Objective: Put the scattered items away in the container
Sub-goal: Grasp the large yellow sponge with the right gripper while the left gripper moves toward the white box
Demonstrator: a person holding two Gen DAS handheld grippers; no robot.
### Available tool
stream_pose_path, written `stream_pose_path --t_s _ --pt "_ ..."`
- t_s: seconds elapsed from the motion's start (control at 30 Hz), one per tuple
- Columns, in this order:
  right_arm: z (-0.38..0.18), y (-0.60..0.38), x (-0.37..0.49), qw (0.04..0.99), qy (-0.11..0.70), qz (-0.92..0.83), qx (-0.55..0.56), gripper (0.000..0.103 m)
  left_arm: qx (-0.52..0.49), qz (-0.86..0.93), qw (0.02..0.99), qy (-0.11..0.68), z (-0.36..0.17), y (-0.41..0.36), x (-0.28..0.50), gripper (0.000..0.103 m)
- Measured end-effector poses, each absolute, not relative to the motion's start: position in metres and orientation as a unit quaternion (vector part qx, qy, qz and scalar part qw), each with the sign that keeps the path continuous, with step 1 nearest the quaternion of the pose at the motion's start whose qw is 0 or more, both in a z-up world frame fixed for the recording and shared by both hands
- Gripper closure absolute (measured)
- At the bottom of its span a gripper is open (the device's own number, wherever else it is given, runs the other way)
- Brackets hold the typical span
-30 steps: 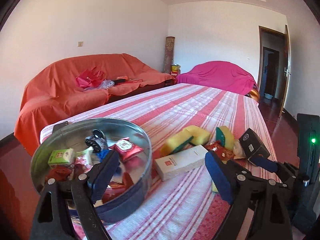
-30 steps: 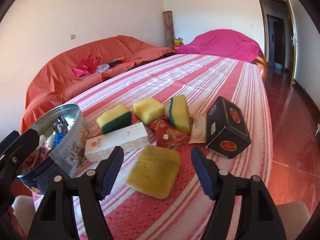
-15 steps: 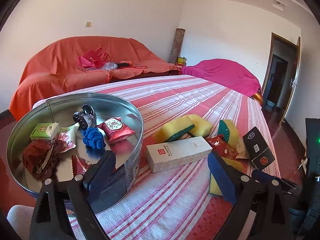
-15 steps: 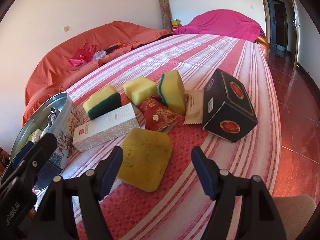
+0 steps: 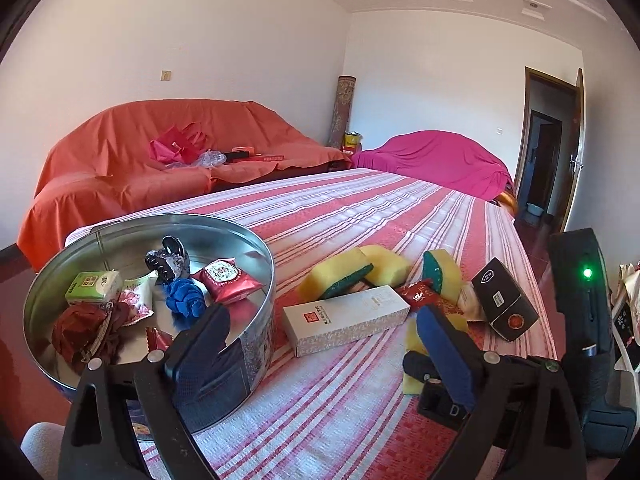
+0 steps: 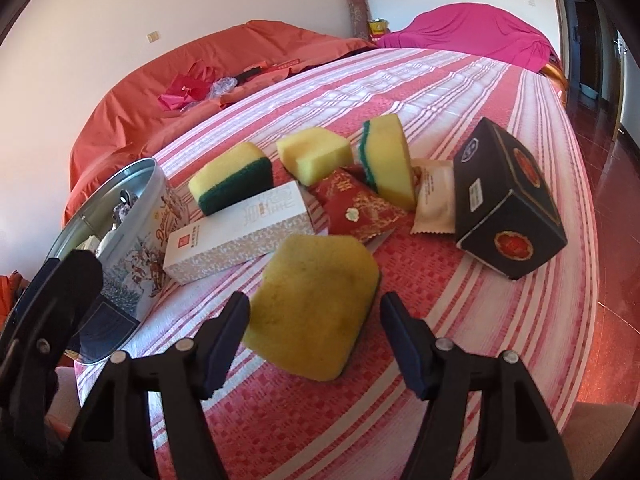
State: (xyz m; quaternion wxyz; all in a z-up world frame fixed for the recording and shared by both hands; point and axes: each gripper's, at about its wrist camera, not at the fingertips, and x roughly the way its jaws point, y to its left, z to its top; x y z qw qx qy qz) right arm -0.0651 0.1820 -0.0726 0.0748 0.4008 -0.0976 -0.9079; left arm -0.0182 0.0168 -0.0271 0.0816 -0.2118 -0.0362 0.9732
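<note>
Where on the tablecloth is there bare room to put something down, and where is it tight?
Free: the long striped stretch of tablecloth beyond the sponges, and the near strip in front of the white box, beside the tin. Crowded: the cluster from the white box to the black box, sponges and packets touching. The tin's floor is mostly covered.

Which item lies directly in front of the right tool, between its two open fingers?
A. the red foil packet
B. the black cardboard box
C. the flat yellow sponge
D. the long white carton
C: in the right wrist view the flat yellow sponge lies on the striped cloth between the fingers of the right tool, which do not touch it.
</note>
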Motion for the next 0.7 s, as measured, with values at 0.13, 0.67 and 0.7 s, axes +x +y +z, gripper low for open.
stream_pose_path --t_s 0.13,0.67,0.7 --pt "-0.076 0.172 -0.070 0.085 -0.079 -0.903 0.415 0.036 -0.212 0.973 0.079 -0.035 -0.027 0.017 -0.019 0.007" --pt "-0.082 0.234 -0.060 0.042 -0.227 -0.896 0.380 0.059 -0.194 0.971 0.135 0.038 -0.026 0.048 -0.008 0.007" --pt "-0.082 0.237 -0.060 0.043 -0.233 -0.895 0.379 0.060 -0.196 0.968 0.148 0.044 -0.027 0.051 -0.009 0.008"
